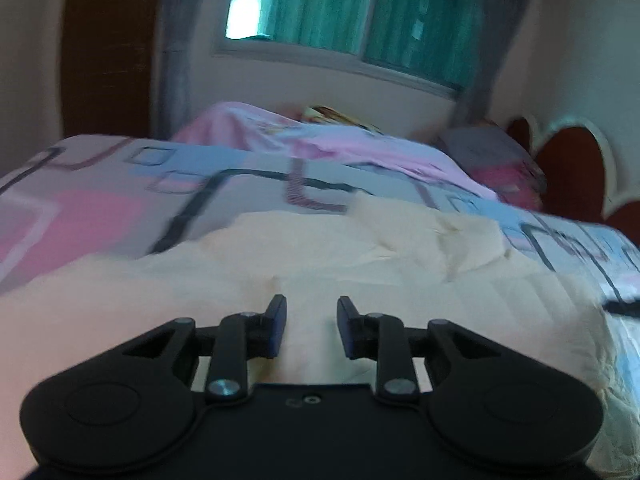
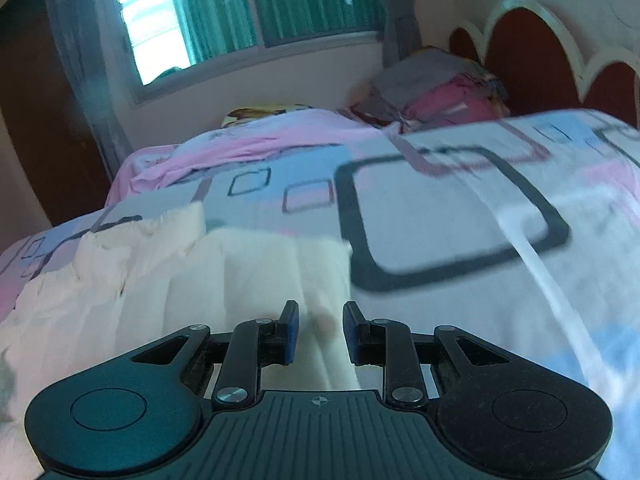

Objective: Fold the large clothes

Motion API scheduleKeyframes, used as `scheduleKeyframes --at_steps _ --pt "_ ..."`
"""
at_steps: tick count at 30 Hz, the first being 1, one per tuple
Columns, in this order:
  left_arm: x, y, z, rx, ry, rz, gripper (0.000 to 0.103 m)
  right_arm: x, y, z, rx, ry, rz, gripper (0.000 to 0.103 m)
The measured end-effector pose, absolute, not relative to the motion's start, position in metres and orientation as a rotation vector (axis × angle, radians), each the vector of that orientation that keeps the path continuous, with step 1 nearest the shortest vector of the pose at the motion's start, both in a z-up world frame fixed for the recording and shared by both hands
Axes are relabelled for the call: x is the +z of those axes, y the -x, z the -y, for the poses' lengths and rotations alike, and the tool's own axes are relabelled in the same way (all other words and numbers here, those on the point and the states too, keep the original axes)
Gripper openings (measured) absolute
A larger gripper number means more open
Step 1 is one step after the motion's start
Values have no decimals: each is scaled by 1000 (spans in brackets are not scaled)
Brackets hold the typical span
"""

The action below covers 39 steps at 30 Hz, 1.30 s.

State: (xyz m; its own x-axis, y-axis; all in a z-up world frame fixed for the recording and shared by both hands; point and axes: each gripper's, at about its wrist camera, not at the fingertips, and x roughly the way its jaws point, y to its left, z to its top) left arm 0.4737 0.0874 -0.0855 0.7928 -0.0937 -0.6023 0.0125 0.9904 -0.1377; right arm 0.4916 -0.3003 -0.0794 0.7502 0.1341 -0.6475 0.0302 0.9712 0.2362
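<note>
Left wrist view: cream garment (image 1: 280,264), soft and creased with a rumpled fold at right of centre, lies flat on the bed across the lower frame. Left gripper (image 1: 311,326) hovers over it, jaws parted with only a narrow gap, pads pressing on nothing. Right wrist view: right gripper (image 2: 320,330) likewise parted above the garment's pleated edge, gripping nothing. Bedsheet (image 2: 440,216) carries pink, blue and dark square outlines. Scalloped red headboard (image 2: 520,52) upper right; green-curtained window (image 2: 248,4) above.

open patterned bedspread (image 2: 460,220) right of cream garment (image 2: 240,272), clothes pile (image 2: 436,92) blocking headboard (image 2: 528,52)
</note>
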Motion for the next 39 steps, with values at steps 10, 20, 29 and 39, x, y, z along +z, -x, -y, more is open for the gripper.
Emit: scheduleKeyframes --at_steps 10,20,29,39 --pt "-133 -521 -67 -91 60 -801 34 -122 -548 286 188 -117 -847 18" --pt "-132 -525 -65 -56 58 -794 49 -130 -568 307 111 -145 -861 18" --pt "-105 -457 -50 -77 74 -686 56 -83 -473 302 113 -221 -792 19" --pt "-120 -463 -50 -59 23 -792 73 -87 -451 278 34 -156 -861 19"
